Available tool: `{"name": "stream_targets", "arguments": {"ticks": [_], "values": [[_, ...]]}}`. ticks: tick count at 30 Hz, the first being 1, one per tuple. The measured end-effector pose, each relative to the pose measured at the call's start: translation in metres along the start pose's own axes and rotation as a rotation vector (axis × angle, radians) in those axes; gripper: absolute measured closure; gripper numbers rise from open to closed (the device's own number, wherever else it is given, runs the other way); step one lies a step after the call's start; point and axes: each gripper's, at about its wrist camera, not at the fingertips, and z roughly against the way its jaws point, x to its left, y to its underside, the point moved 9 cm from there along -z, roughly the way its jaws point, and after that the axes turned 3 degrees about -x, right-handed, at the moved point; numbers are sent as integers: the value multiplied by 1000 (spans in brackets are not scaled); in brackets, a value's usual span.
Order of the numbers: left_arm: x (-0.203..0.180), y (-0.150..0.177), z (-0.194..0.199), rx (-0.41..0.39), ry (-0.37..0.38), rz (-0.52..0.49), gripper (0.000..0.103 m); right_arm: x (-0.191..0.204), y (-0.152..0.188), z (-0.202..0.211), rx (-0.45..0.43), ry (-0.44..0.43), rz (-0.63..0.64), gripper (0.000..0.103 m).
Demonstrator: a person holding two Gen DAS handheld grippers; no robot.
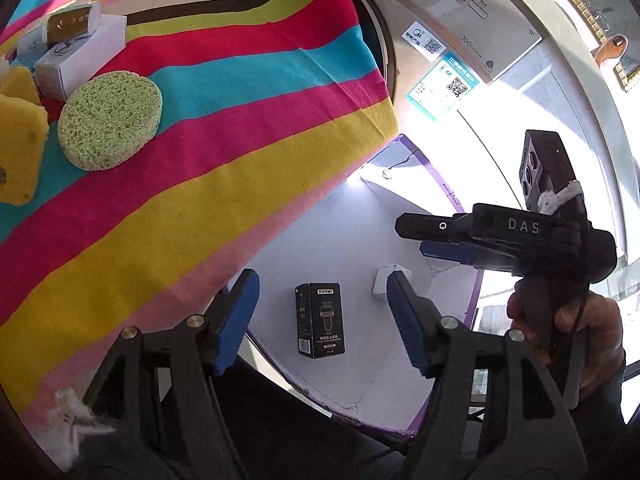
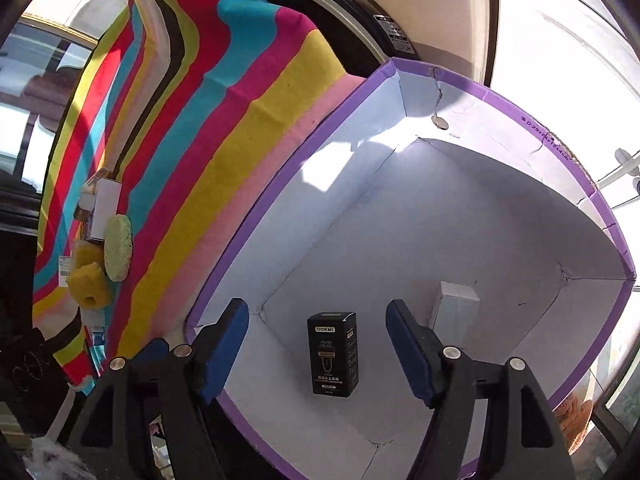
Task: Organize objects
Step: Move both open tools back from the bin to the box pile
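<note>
Black carton (image 2: 332,355) upright in purple-rimmed box (image 2: 552,136), white carton (image 2: 456,307) beside

A front-loading washing machine (image 1: 452,28), its pale panel dotted with QR-code stickers (image 1: 442,82), stands behind a worktop draped in a brightly striped cloth (image 1: 224,120). Harsh sunlight pours through windows (image 2: 560,40) to the right of the machine, bleaching the surfaces nearest it.

A black DORMI box (image 2: 332,354) lies flat on the floor of the purple-rimmed bin (image 2: 256,216). A small white box (image 2: 456,307) rests beside it, near the bin's wall.
</note>
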Motion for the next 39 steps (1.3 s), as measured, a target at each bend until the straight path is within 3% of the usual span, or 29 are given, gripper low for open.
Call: {"name": "stream_targets", "arguments": {"ticks": [4, 11, 16, 27, 39], "values": [[16, -8, 21, -67, -27, 25, 30, 27, -5, 3, 22, -95, -12, 26], [51, -15, 61, -185, -80, 96, 27, 100, 5, 11, 111, -462, -30, 24], [88, -11, 90, -245, -135, 163, 26, 141, 15, 17, 141, -561, 6, 24], [163, 2, 132, -317, -191, 301, 26, 160, 18, 1, 189, -519, -31, 24], [189, 16, 145, -327, -184, 363, 26, 163, 28, -21, 278, -543, -205, 20]]}}
